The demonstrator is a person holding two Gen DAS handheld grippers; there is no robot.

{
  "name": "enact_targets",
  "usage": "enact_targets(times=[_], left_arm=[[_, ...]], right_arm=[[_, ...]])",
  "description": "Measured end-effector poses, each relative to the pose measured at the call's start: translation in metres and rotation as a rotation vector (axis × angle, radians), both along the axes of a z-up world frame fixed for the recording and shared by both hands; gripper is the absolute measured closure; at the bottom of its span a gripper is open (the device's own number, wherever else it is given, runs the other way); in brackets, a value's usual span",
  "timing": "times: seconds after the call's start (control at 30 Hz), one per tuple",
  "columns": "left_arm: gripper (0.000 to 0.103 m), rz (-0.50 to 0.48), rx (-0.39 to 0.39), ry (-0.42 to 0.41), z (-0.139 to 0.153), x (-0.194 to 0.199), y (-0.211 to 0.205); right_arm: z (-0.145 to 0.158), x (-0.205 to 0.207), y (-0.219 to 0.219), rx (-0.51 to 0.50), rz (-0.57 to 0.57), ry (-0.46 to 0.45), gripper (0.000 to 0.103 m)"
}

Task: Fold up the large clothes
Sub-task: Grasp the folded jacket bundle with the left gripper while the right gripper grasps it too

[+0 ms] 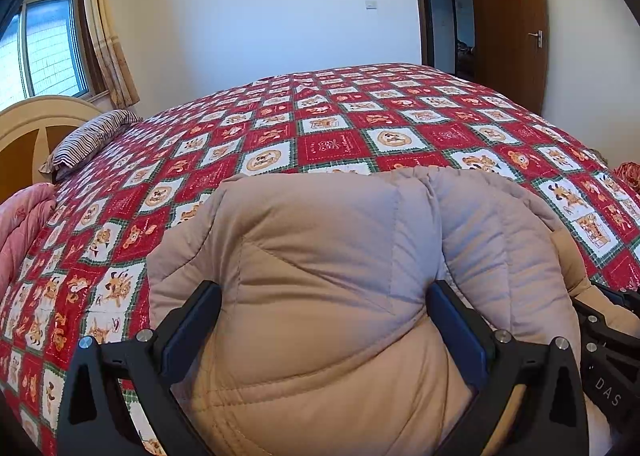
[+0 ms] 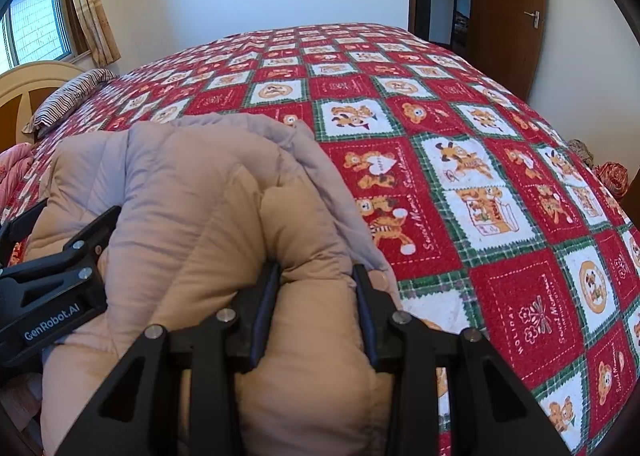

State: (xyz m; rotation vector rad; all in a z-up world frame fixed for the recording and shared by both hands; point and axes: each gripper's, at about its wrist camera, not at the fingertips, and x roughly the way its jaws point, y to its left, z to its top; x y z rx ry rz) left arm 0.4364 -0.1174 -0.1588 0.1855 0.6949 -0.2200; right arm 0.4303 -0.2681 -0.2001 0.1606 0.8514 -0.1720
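Observation:
A puffy beige quilted jacket (image 1: 320,256) lies bunched at the near edge of the bed; it also shows in the right wrist view (image 2: 192,196). My left gripper (image 1: 324,304) has its jaws wide around a thick fold of the jacket, pads pressing its sides. My right gripper (image 2: 316,284) is closed on a narrower roll of the same jacket. The right gripper shows at the right edge of the left wrist view (image 1: 608,336); the left gripper shows at the left of the right wrist view (image 2: 60,268).
The bed has a red patchwork quilt (image 1: 360,128) with cartoon squares. A striped pillow (image 1: 88,138) lies by the headboard (image 1: 24,128). A pink blanket (image 1: 20,224) hangs at the left. A wooden door (image 1: 508,16) stands open behind the bed.

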Motion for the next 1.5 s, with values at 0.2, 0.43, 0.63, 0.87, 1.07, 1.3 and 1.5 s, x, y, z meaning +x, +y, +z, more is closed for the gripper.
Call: enact_targets(times=[0.2, 0.43, 0.63, 0.87, 1.07, 1.3, 1.5], left_arm=[[0.001, 0.001, 0.007, 0.002, -0.002, 0.001, -0.001], [0.001, 0.000, 0.009, 0.008, -0.004, 0.001, 0.000], [0.001, -0.001, 0.016, 0.011, -0.006, 0.001, 0.001], [0.001, 0.000, 0.026, 0.013, -0.007, 0.003, 0.000], [0.001, 0.000, 0.030, 0.014, -0.008, 0.003, 0.000], [0.001, 0.000, 0.035, 0.015, -0.008, 0.004, 0.001], [0.001, -0.021, 0.019, 0.039, 0.008, -0.008, 0.024]], right_arm=[[-0.002, 0.001, 0.001, -0.005, 0.001, 0.007, 0.064], [-0.003, 0.002, 0.002, -0.013, -0.001, 0.007, 0.064], [-0.005, 0.003, 0.002, -0.013, 0.000, 0.011, 0.063], [-0.006, 0.004, 0.001, -0.012, -0.001, 0.011, 0.063], [-0.007, 0.004, 0.000, -0.015, -0.001, 0.011, 0.063], [-0.010, 0.005, -0.002, 0.004, -0.004, -0.003, 0.063], [-0.010, 0.004, -0.005, 0.027, 0.005, -0.018, 0.063]])
